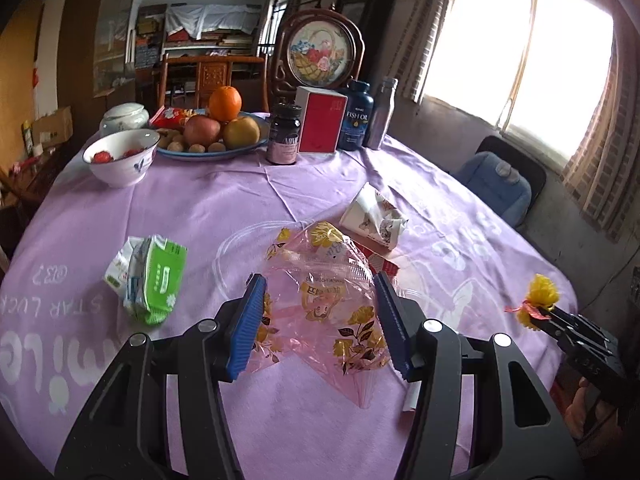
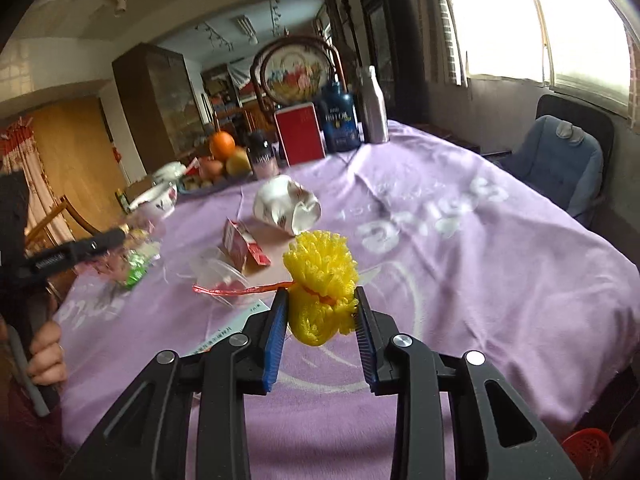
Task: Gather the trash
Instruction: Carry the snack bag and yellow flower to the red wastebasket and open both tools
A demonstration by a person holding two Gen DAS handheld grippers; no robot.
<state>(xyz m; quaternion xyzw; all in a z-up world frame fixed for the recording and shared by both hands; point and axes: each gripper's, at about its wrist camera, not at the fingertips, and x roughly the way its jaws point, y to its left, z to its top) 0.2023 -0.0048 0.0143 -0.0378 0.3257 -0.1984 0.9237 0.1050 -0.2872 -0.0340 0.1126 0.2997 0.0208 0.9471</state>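
Note:
My left gripper (image 1: 320, 280) is open, its blue pads on either side of a pink flowered plastic bag (image 1: 320, 300) lying on the purple tablecloth (image 1: 200, 208). My right gripper (image 2: 320, 296) is shut on a yellow foam fruit net (image 2: 320, 280) tied with a red strip, held above the table; it also shows in the left wrist view (image 1: 540, 296). Other trash on the cloth: a crushed paper cup (image 1: 374, 216), a red carton (image 2: 242, 246), a green tissue pack (image 1: 152, 276) and a clear plastic wrapper (image 2: 218, 274).
At the table's far side stand a fruit plate (image 1: 212, 152), a bowl of strawberries (image 1: 120, 158), a white jar (image 1: 124, 116), bottles (image 1: 284, 134), a red box (image 1: 320, 120) and a round framed picture (image 1: 320, 52). A blue-cushioned chair (image 1: 500, 184) stands right. A red basket (image 2: 588, 448) sits below the table edge.

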